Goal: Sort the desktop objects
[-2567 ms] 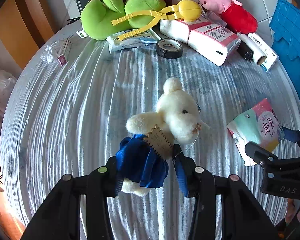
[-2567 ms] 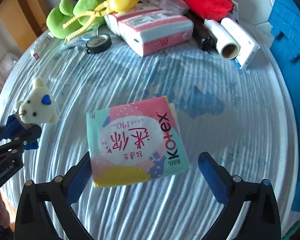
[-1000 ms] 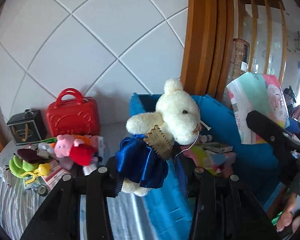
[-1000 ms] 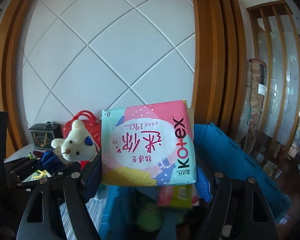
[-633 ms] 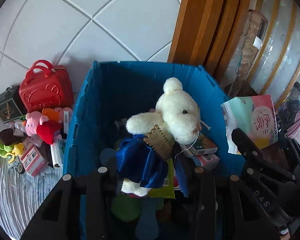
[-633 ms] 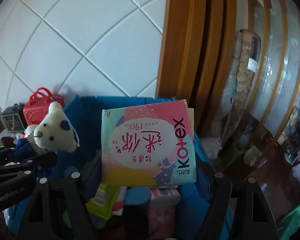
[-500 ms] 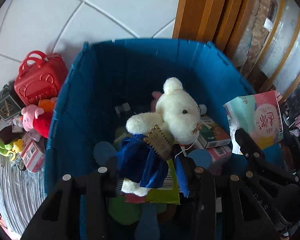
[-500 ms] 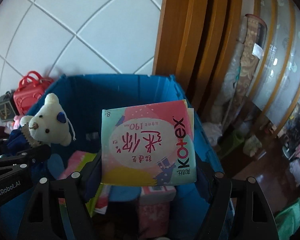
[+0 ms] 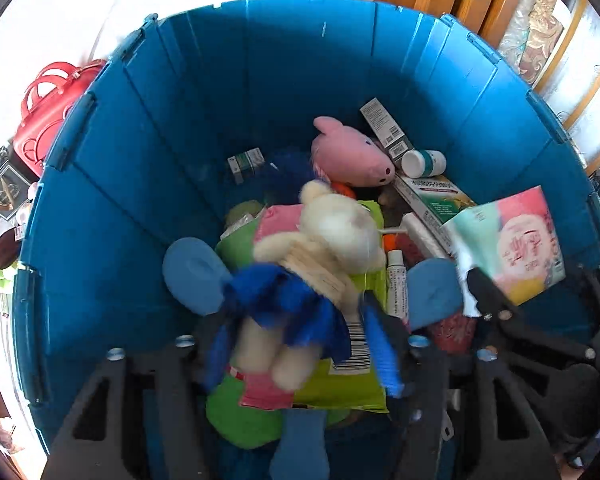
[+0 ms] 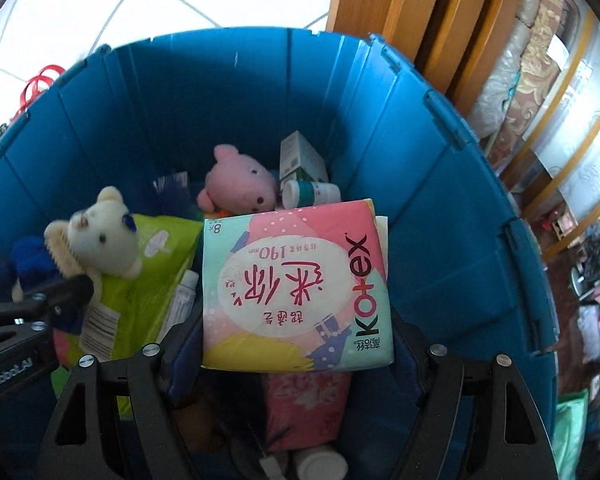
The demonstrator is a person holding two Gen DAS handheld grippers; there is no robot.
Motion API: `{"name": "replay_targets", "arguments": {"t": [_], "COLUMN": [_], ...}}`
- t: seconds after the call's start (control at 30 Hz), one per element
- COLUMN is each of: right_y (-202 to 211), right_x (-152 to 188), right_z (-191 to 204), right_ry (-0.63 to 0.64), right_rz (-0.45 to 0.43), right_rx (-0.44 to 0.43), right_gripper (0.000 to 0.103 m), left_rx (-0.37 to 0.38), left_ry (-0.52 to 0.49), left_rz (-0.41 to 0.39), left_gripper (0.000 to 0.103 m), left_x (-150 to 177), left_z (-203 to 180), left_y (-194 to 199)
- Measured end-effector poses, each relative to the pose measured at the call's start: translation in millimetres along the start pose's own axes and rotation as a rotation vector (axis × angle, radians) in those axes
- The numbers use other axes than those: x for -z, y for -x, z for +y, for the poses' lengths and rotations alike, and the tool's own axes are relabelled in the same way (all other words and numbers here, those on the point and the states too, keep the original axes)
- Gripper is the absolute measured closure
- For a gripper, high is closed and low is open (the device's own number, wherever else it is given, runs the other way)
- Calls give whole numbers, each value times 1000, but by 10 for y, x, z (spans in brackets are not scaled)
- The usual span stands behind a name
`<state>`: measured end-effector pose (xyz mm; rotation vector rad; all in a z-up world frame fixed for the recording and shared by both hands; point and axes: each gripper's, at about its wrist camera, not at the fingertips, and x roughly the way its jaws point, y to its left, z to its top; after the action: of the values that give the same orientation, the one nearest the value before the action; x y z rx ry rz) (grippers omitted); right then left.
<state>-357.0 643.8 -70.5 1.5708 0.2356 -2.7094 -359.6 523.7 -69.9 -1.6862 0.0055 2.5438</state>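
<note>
Both grippers hang over the open blue bin. In the left wrist view the white teddy bear in a blue dress is blurred and tipping between the fingers of my left gripper, whose jaws stand apart. It also shows in the right wrist view, beside my left gripper. My right gripper is shut on the pink and mint Kotex pack, held above the bin's contents. The pack also shows at the right in the left wrist view.
The bin holds a pink pig plush, a green pack, small boxes, a white bottle and a tube. A red case stands on the table left of the bin. Wooden frames rise behind.
Both grippers have moved from the table to above the bin and tilted down into it. My left gripper's jaws have opened and the teddy bear is slipping down. The Kotex pack stays gripped.
</note>
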Motion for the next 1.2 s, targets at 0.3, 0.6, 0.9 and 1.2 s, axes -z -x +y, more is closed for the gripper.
{"name": "replay_targets", "arguments": {"t": [0.3, 0.6, 0.9, 1.2], "right_y": [-61, 27, 525, 1258], "right_x": [-35, -51, -22, 261], "right_z": [35, 49, 69, 388], "right_ry": [27, 31, 28, 13], "right_rz": [-9, -44, -195, -402], "right_rx": [13, 3, -62, -95], "right_gripper": [10, 2, 1, 0], "left_rx": [-63, -124, -125, -174], "left_ry": [4, 13, 19, 175], "left_rz": [-73, -155, -370, -532], "left_gripper": [27, 27, 25, 13], "left_x": [-165, -134, 227, 798], "left_z": [162, 198, 348, 866], "left_y": [51, 230, 1040, 1641]}}
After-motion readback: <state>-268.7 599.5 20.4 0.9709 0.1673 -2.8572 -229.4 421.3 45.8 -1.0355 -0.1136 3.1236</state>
